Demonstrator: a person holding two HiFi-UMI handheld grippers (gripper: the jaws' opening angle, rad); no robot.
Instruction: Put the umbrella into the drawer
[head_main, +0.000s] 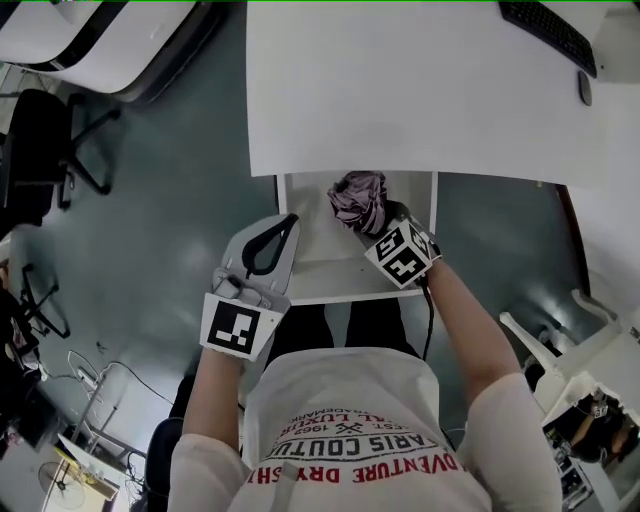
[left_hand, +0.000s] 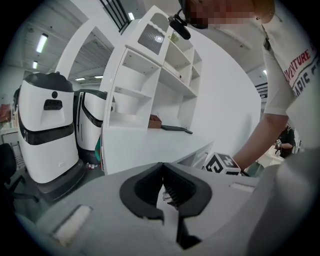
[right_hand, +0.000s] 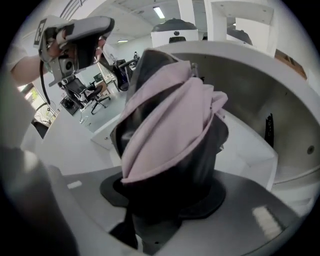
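A folded pink and black umbrella (head_main: 358, 198) hangs over the back part of the open white drawer (head_main: 340, 291) under the desk. My right gripper (head_main: 380, 222) is shut on the umbrella, its marker cube toward me. In the right gripper view the umbrella (right_hand: 170, 125) fills the space between the jaws of the right gripper (right_hand: 170, 197), with the drawer's inside behind it. My left gripper (head_main: 288, 222) hovers over the drawer's left side, jaws together and holding nothing. The left gripper view shows the left gripper (left_hand: 162, 172) with its ribbed pads meeting.
The white desk (head_main: 400, 90) carries a keyboard (head_main: 550, 30) and a mouse (head_main: 584, 88) at its far right. A black office chair (head_main: 45, 140) stands at the left, a white chair (head_main: 560, 350) at the right. White shelving (left_hand: 150, 90) and white machines (left_hand: 47, 130) stand beyond.
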